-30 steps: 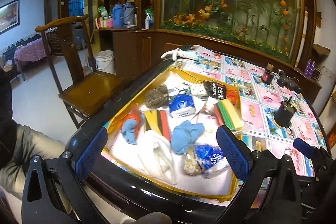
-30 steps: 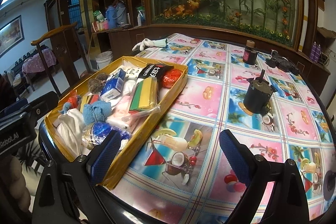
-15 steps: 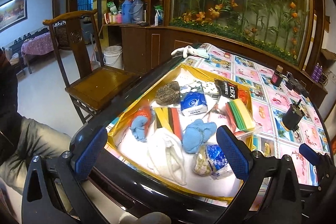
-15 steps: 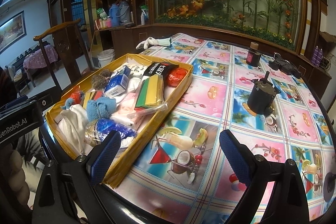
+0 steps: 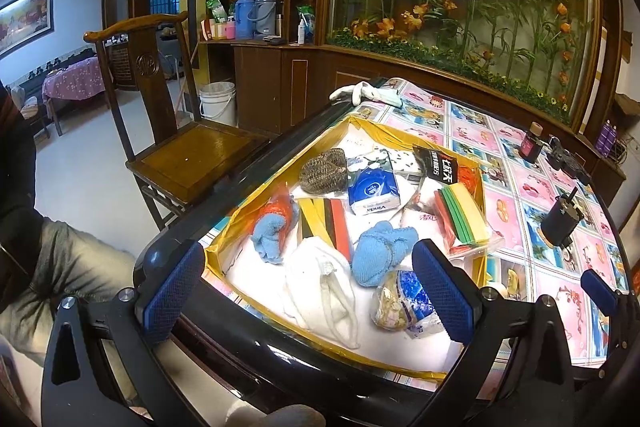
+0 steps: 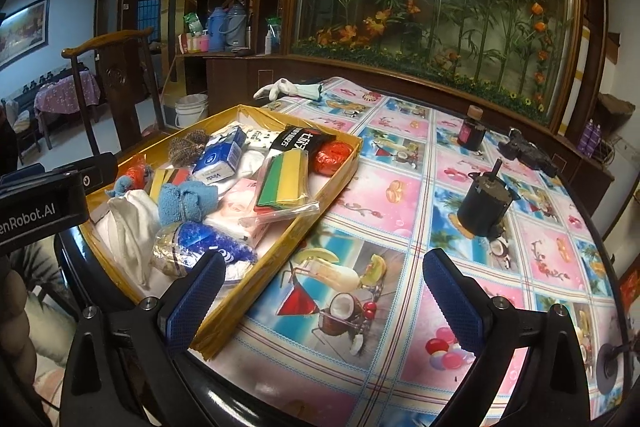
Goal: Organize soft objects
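Observation:
A yellow tray [image 5: 416, 369] [image 6: 340, 183] on the table holds soft items: a white cloth [image 5: 320, 287] [image 6: 128, 223], blue knit cloths [image 5: 380, 251] [image 6: 186, 201], a blue-and-white bag [image 5: 404, 303] [image 6: 208, 247], a tissue pack [image 5: 374, 191] [image 6: 220, 159], a packet of coloured sponges [image 5: 464, 219] [image 6: 284, 183], a steel scourer [image 5: 324, 171] and a red mesh ball [image 6: 334, 157]. My left gripper [image 5: 306, 287] is open and empty, above the tray's near edge. My right gripper [image 6: 324, 301] is open and empty, over the tablecloth right of the tray.
A black cylinder with a stem [image 6: 484, 201] [image 5: 560, 221], a dark bottle [image 6: 472, 131] and a black device [image 6: 528, 153] stand on the patterned tablecloth. White gloves [image 6: 286, 89] lie at the far edge. A wooden chair [image 5: 180, 139] stands left of the table.
Both grippers have drawn back and up slightly, so the views shifted a little. Both stay open and empty; nothing in the tray has moved.

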### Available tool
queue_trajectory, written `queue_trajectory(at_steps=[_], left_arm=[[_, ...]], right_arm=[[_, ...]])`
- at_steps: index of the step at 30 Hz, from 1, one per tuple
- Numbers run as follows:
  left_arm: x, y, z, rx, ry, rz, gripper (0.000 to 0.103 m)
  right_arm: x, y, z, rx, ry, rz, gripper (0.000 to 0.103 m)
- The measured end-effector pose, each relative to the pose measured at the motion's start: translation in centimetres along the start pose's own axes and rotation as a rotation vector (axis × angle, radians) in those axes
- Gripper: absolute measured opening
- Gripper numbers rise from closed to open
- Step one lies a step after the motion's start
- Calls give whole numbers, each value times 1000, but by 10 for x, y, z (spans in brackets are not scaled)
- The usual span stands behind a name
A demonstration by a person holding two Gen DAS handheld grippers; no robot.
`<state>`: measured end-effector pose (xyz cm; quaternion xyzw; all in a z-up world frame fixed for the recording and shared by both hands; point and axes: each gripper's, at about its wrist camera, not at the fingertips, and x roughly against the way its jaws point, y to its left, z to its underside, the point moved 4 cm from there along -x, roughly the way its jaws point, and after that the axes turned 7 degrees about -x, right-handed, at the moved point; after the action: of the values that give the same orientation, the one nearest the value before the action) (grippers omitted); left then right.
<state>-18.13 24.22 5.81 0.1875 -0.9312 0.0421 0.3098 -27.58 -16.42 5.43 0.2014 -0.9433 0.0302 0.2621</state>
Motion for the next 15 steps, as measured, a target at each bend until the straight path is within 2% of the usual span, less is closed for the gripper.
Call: queue_trajectory(at_steps=[15], left_arm=[[2, -5, 1, -23, 2, -5, 103]], right_arm=[[-2, -2, 3, 19, -6, 2, 102]])
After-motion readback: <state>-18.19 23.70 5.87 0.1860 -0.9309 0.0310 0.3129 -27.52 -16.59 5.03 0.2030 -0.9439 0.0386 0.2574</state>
